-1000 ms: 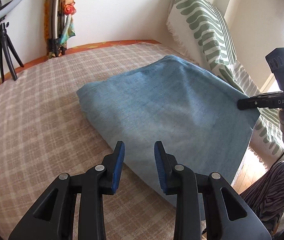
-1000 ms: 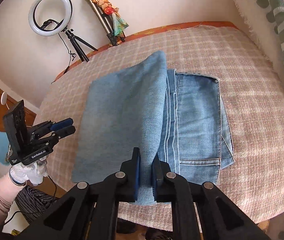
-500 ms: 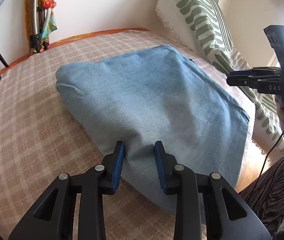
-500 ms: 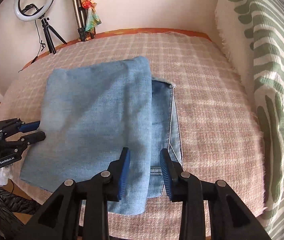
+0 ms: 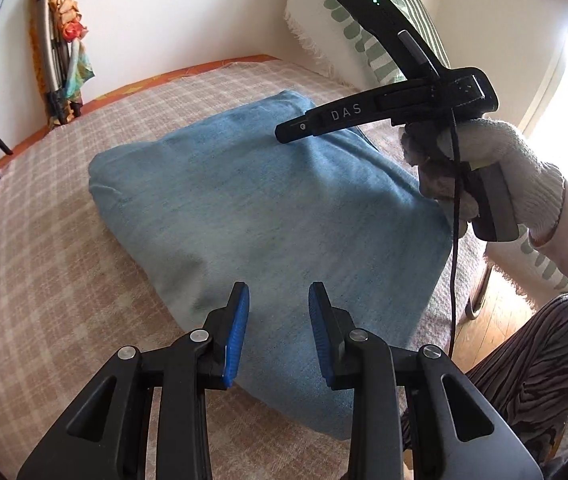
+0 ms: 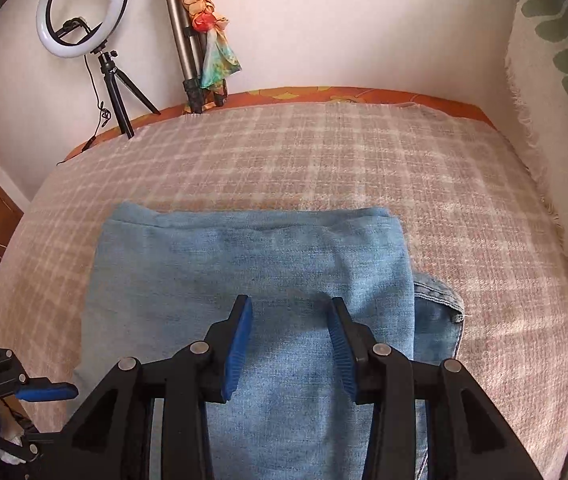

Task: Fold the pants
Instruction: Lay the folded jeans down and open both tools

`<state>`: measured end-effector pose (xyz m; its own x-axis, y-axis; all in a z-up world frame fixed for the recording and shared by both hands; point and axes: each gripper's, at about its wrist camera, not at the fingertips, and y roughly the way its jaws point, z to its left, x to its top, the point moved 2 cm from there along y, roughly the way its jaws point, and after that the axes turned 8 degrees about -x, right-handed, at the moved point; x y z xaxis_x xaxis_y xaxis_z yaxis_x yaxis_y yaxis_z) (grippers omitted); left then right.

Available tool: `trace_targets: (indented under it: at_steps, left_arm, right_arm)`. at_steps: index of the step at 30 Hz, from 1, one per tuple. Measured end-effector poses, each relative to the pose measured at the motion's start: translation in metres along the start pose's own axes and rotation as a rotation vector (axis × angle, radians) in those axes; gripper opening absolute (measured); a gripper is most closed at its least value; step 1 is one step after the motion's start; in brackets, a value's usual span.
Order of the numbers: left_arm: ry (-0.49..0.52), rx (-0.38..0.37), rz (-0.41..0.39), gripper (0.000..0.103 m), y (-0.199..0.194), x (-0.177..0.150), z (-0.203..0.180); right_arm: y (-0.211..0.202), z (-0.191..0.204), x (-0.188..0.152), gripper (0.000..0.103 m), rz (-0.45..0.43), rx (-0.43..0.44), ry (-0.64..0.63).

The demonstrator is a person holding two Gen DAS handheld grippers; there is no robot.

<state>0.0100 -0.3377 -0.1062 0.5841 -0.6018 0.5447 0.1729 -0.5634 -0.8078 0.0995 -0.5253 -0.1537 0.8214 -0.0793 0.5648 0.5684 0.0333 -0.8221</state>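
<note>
Since a second ago: right gripper unclamped from the top denim layer, jaws spread with nothing between them, and swung in over the middle of the bundle; upper flap now laid across, hiding most of the pocket side that showed before
Left gripper: nearest in its own view, jaws part-open and empty, poised just above the near corner of the pants, no cloth pinched
Right gripper, from the left: held in a white-gloved hand, black body slanting down over the far right of the denim, tips above the cloth; contact not discernible
Pants: folded into a squarish blue bundle on the checked bedspread, close to its near edge; seamed edge of the lower layer peeping out on the right, so layers not quite flush
Step in hand, as judged: release finished, next comes smoothing or one more fold
Doing it well: keep both sets of jaws off the fabric until placed; take a corner of the near edge in each, pinching all layers together; lift low and even, carry toward the far fold; tuck the stray right edge under first
Risk: gripping the top layer only, dragging the bundle toward the bed edge
Beyond: green-patterned cushion at right, ring light and tripod with scarf against the wall
</note>
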Motion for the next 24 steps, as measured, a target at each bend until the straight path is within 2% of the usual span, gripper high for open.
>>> trace_targets:
  at_steps: [4,7,9,10,11,12,13,14,15,21,24]
  left_arm:
    - [-0.009,-0.002,0.024,0.029,0.013,-0.005,0.002]
    - [-0.032,-0.031,0.031,0.035,0.019,-0.008,0.006]
    - [-0.033,-0.057,0.032,0.049,0.022,-0.008,0.005]
    - [-0.028,-0.073,0.034,0.054,0.022,-0.007,0.004]
    - [-0.023,-0.093,0.036,0.067,0.024,-0.007,0.002]
    - [-0.017,-0.112,0.038,0.077,0.025,-0.007,-0.002]
    - [-0.012,-0.123,0.04,0.081,0.027,-0.007,-0.004]
    - [-0.005,-0.122,0.04,0.085,0.028,-0.007,-0.007]
    - [0.001,-0.117,0.04,0.086,0.029,-0.007,-0.008]
    - [-0.001,-0.142,0.043,0.087,0.029,-0.005,-0.005]
    - [-0.028,-0.159,0.04,0.085,0.024,-0.005,-0.002]
  right_arm:
    - [0.009,-0.002,0.0,0.041,0.025,-0.001,0.007]
    - [0.013,0.001,-0.002,0.041,0.034,-0.016,0.001]
    - [0.013,0.003,-0.002,0.045,0.033,-0.027,-0.009]
    - [0.013,0.005,-0.002,0.054,0.036,-0.023,-0.013]
    - [0.014,0.007,-0.002,0.059,0.038,-0.019,-0.019]
    - [0.015,0.01,-0.002,0.072,0.041,-0.022,-0.03]
    - [0.017,0.014,-0.003,0.085,0.043,-0.039,-0.048]
    - [0.019,0.017,-0.005,0.089,0.043,-0.061,-0.066]
    - [0.02,0.02,-0.006,0.092,0.04,-0.072,-0.08]
    - [0.019,0.018,-0.007,0.093,0.045,-0.064,-0.085]
    - [0.022,0.023,-0.008,0.103,0.061,-0.061,-0.128]
